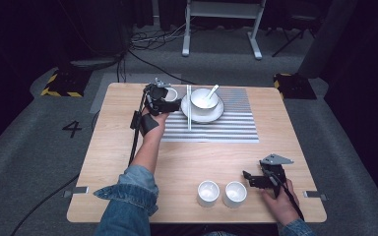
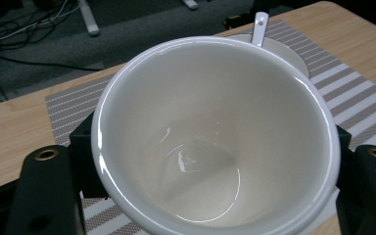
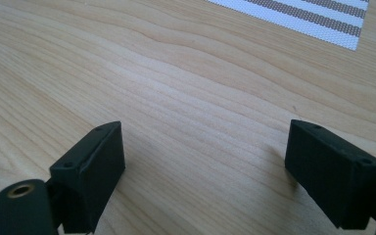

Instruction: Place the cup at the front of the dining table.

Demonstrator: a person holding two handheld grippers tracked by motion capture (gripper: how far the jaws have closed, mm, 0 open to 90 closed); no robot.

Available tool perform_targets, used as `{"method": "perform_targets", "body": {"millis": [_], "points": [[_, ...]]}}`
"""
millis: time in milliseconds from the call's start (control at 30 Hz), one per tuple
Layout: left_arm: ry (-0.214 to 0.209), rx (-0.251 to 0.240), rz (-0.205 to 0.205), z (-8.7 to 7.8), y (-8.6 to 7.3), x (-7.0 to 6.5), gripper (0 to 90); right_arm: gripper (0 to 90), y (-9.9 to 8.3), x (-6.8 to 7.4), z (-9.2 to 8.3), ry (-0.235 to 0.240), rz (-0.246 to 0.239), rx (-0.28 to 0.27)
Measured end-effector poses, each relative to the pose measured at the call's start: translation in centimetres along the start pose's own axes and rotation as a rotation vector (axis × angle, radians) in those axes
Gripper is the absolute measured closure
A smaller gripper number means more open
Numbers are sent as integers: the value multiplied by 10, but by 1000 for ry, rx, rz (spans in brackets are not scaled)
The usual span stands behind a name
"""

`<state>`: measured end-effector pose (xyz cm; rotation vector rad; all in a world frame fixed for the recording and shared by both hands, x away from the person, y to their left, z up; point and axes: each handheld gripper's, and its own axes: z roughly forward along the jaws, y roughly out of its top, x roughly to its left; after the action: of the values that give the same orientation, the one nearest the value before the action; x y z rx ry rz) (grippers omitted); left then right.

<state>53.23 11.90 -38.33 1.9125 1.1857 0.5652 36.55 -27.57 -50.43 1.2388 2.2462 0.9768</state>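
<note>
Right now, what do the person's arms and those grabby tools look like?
Both arms wear blue denim sleeves. Each hand holds black tongs: the left tongs have a black strap round the hand and a black cable trailing down, and the right tongs carry a grey three-cornered plate on top. Their jaws are blocky, with brass-ringed holes.

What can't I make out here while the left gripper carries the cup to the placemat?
- Whether the cup hangs above the placemat or rests on it: left gripper view, the cup's own body hides what's beneath; high view, too small, partly behind the left gripper.
- Bowl: left gripper view, mostly behind the cup.
- Bowl's contents under the spoon: high view, too small.
- The two near cups, empty or not: high view, too small.
</note>
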Motion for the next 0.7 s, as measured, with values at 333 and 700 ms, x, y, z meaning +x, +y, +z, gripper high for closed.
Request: {"method": "perform_targets", "body": {"millis": [333,700], "points": [[46,47,-19,31,-14,9,267,152,0,0,0,0,0,0],[48,96,-90,50,-37,20,267,152,0,0,0,-2,0,0]]}}
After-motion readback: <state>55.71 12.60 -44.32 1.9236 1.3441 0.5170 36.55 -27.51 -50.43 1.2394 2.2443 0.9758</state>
